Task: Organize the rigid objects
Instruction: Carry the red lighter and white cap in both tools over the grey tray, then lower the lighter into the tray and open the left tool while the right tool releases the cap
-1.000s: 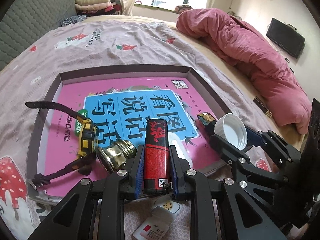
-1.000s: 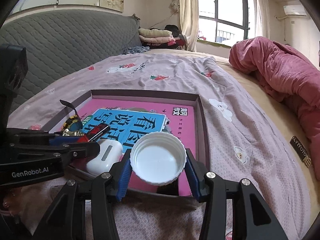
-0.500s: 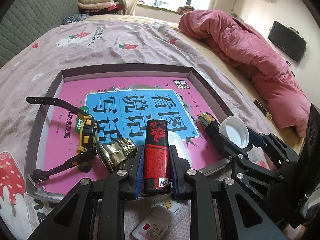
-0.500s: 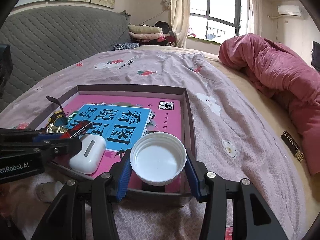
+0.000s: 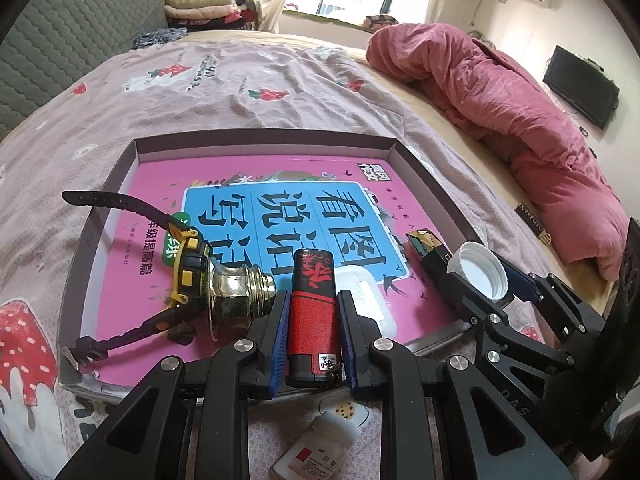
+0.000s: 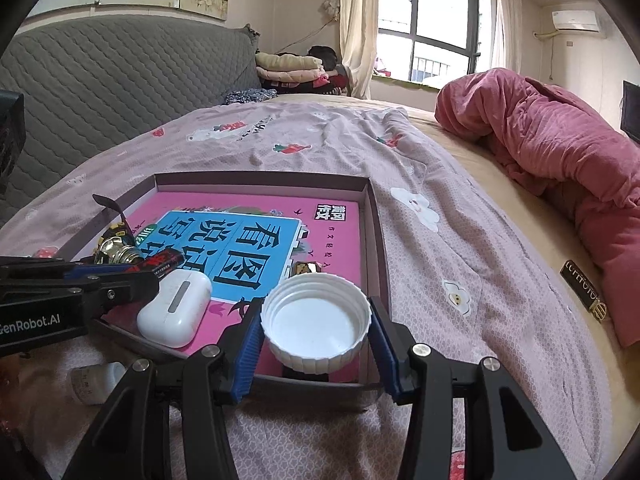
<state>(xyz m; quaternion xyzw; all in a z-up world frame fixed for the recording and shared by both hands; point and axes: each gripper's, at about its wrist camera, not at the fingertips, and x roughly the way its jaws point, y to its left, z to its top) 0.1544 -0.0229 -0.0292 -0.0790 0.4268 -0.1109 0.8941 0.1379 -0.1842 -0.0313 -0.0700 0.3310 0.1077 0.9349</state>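
A shallow grey tray lined with a pink and blue book lies on the bed. Over its near edge my left gripper is shut on a red and black lighter that points into the tray. At the tray's near right corner my right gripper is shut on a white bottle cap, hollow side up. In the tray lie a yellow and black watch, a shiny brass fitting, a white earbud case and a small dark box.
A small white bottle with a label lies on the pink patterned sheet just outside the tray's near edge. A rolled red quilt runs along the right side of the bed. A grey padded headboard stands at the left.
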